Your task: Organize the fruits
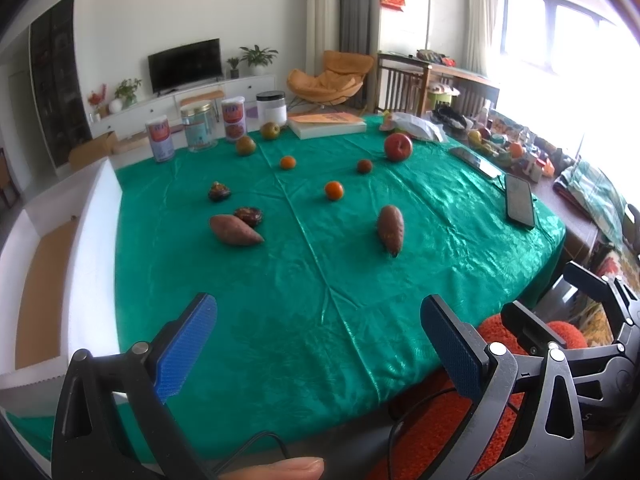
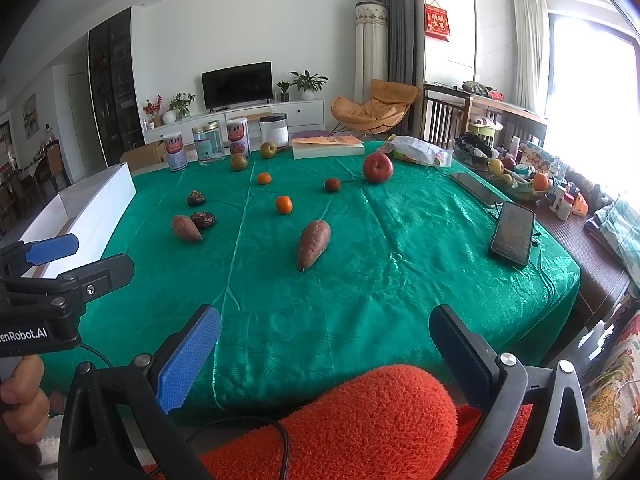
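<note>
Fruit lies scattered on a green tablecloth: a red apple, two sweet potatoes, small oranges, two greenish pears and dark wrinkled fruits. In the right wrist view the apple and the nearer sweet potato sit mid-table. My left gripper hangs open over the table's near edge, holding nothing. My right gripper is open too, at the near edge, above an orange cushion.
A white open box stands along the table's left side. Cans and jars line the far edge beside a flat white box and a plastic bag. Two phones lie at the right.
</note>
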